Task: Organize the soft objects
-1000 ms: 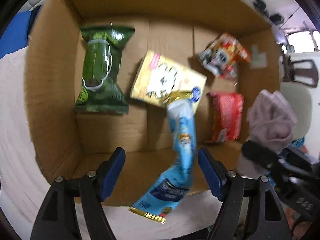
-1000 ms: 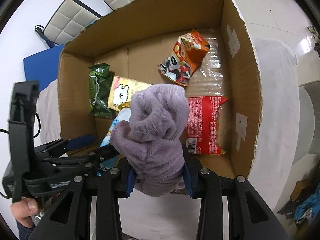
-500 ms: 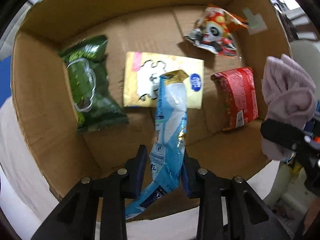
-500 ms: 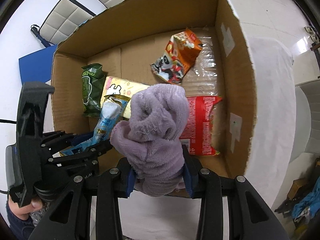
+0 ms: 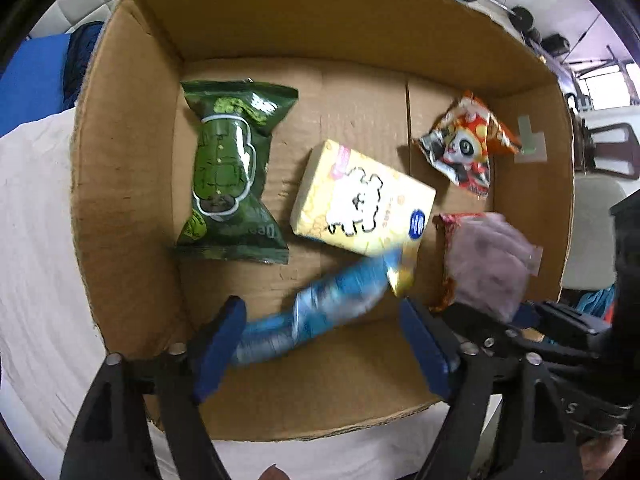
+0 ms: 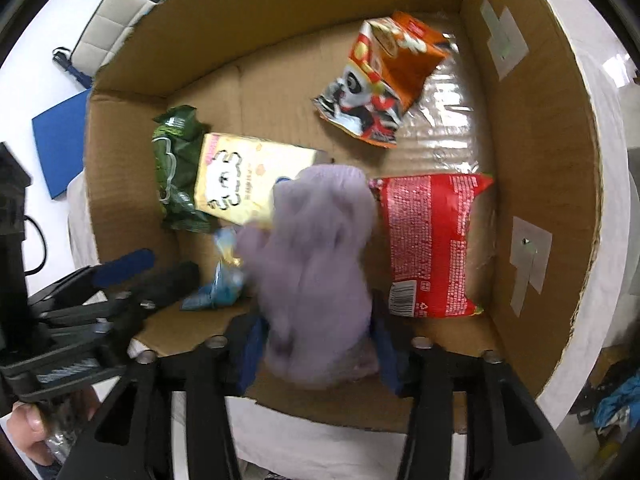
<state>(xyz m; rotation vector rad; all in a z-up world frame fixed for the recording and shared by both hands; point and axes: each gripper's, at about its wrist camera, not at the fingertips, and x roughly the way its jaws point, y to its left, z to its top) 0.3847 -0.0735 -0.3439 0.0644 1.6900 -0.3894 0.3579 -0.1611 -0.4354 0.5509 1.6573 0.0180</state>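
A: Left gripper (image 5: 320,344): jaws spread wide, nothing clamped. Blue packet (image 5: 320,312) blurred between the pads, slanted, upper end against the yellow tissue pack (image 5: 360,204). Touching the cardboard box (image 5: 120,200) floor or in mid-fall, cannot tell.

B: Right gripper (image 6: 316,344): closed narrow on the purple plush cloth (image 6: 316,264), held low over the near edge of the box, beside the red packet (image 6: 432,240).

A: Already inside: green snack bag (image 5: 232,172) at the left wall, tissue pack centre, panda snack bag (image 5: 464,144) far right, red packet near right. 4 items flat on the floor.

B: Risks, as judgement only. Blue packet lying partly over the near wall; could slide back out if the tail outweighs the rest.

A: Agreed. Also the 2 grippers close together at the near edge; collision likely if both withdraw on the same line.

B: Cloth soft and bulky. On release, could snag on a pad and come back out, or land on the red packet and bury it.

A: Free floor between the tissue pack and panda bag. Better drop zone, probably.
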